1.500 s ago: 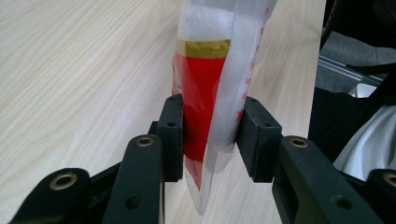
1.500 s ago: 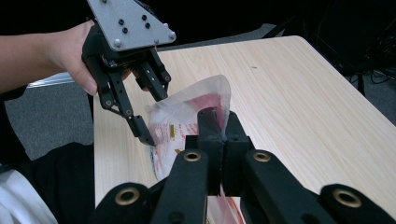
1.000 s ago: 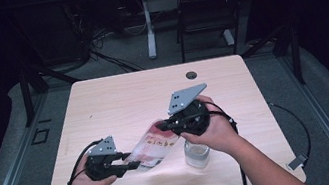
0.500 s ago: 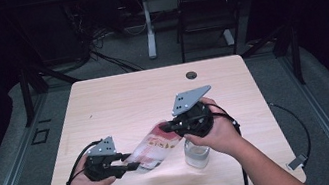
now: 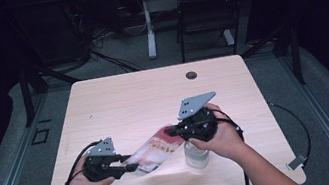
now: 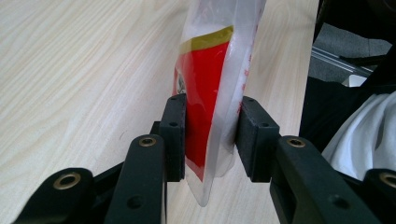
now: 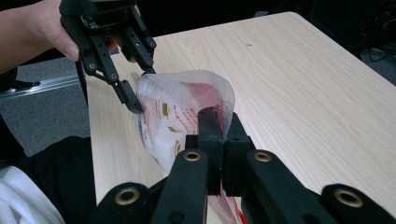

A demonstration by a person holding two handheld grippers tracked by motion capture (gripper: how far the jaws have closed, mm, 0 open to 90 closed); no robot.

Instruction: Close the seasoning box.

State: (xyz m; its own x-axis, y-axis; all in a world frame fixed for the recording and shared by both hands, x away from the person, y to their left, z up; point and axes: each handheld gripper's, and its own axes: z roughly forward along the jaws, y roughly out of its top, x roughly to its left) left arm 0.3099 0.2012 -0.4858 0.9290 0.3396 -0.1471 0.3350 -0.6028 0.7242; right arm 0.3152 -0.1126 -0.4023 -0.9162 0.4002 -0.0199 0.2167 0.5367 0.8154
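The right gripper (image 5: 171, 132) has been edging toward six o'clock, its jaws clamping the bag (image 5: 154, 150)'s far end. The left gripper (image 5: 132, 166), pointing toward three o'clock, is pinching the near end above the table (image 5: 129, 103).

The high view looks forward and down from above the person's side onto the whole table (image 5: 152, 94), with floor and a chair beyond its far edge. The left gripper view sits close behind its own jaws, facing along the tabletop at the red-and-clear bag (image 6: 212, 79). The right gripper view looks toward the near left corner, close on the same bag (image 7: 180, 112), and takes in the left gripper (image 7: 133, 88).
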